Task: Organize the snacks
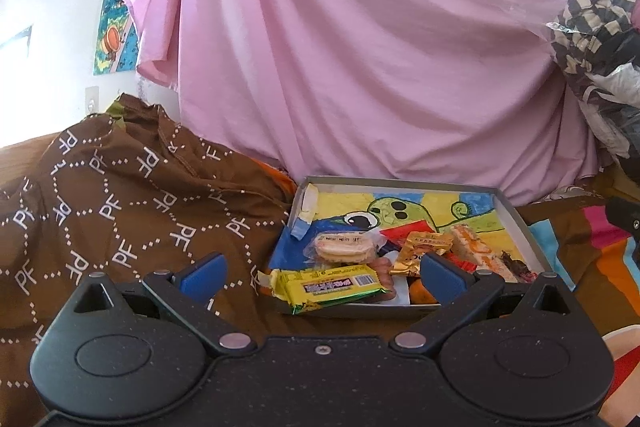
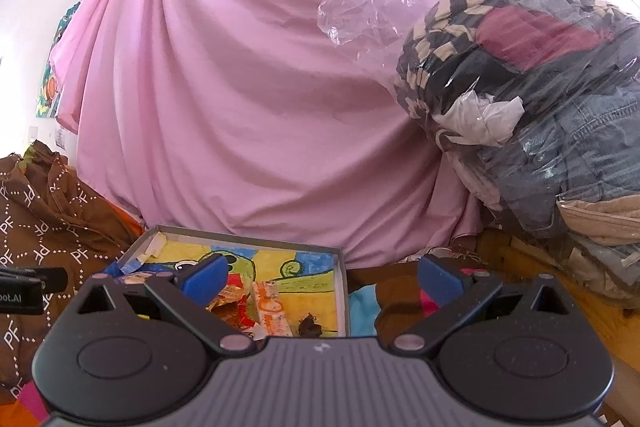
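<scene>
A shallow cardboard box [image 1: 505, 205] lined with a cartoon drawing holds several snacks. A yellow-green wafer pack [image 1: 332, 286] lies over its near rim, with a clear pack of round crackers [image 1: 344, 247], a gold packet [image 1: 420, 251], an orange-white bar [image 1: 476, 254] and an orange fruit [image 1: 422, 294] behind it. My left gripper [image 1: 322, 273] is open just in front of the box, nothing between its blue pads. The same box [image 2: 343, 287] shows in the right wrist view, with the orange-white bar [image 2: 272, 311] inside. My right gripper [image 2: 322, 281] is open over the box's right edge, holding nothing.
A brown cloth printed "PF" [image 1: 120, 203] is heaped left of the box. A pink sheet [image 1: 340, 47] hangs behind. A clear bag of folded clothes [image 2: 540, 107] is piled at the right. A striped colourful cover [image 1: 580, 247] lies under the box.
</scene>
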